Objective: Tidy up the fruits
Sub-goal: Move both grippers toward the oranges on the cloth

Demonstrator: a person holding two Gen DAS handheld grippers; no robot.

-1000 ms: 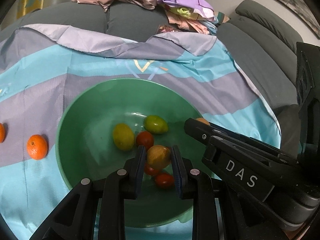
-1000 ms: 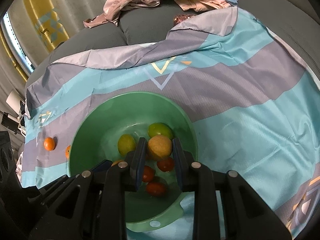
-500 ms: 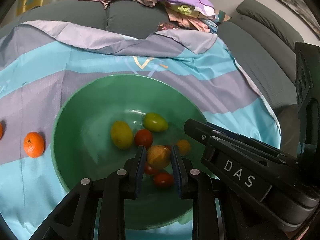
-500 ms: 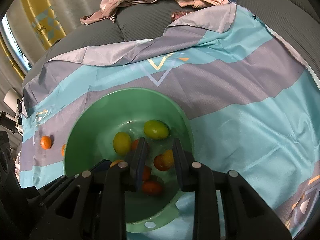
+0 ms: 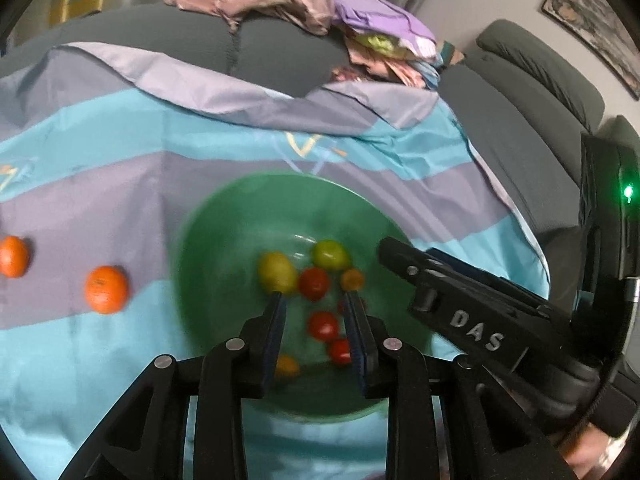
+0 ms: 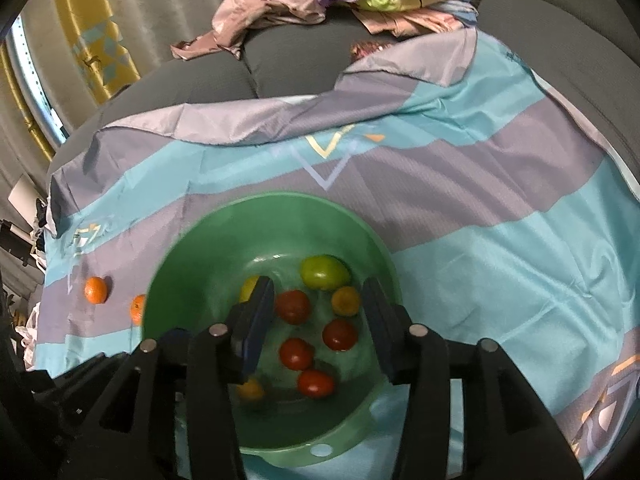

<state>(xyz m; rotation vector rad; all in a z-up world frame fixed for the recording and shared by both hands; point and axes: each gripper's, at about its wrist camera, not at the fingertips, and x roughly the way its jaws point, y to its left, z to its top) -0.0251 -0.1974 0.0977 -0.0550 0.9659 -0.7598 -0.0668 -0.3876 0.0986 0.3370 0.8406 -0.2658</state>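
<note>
A green bowl [image 5: 216, 264] [image 6: 192, 264] sits on a blue and grey cloth and holds several fruits: red tomatoes [image 6: 296, 354], a green fruit [image 6: 324, 272], yellow-green ones [image 5: 276, 272] and small orange ones [image 6: 346, 300]. My left gripper [image 5: 314, 300] is open and empty above the bowl. My right gripper [image 6: 318, 288] is open and empty above the bowl; its body shows in the left wrist view [image 5: 472, 320]. Two oranges [image 5: 106, 290] [image 5: 12, 256] lie on the cloth left of the bowl; they also show in the right wrist view [image 6: 96, 290].
The cloth [image 6: 480, 200] covers a grey sofa [image 5: 520, 128]. A heap of clothes [image 5: 304, 4] lies on the sofa back. Curtains [image 6: 92, 32] hang at the far left.
Both grippers have opened and let their fruits drop into the bowl: the right one first, then the left one. Both have drawn back a little from the bowl.
</note>
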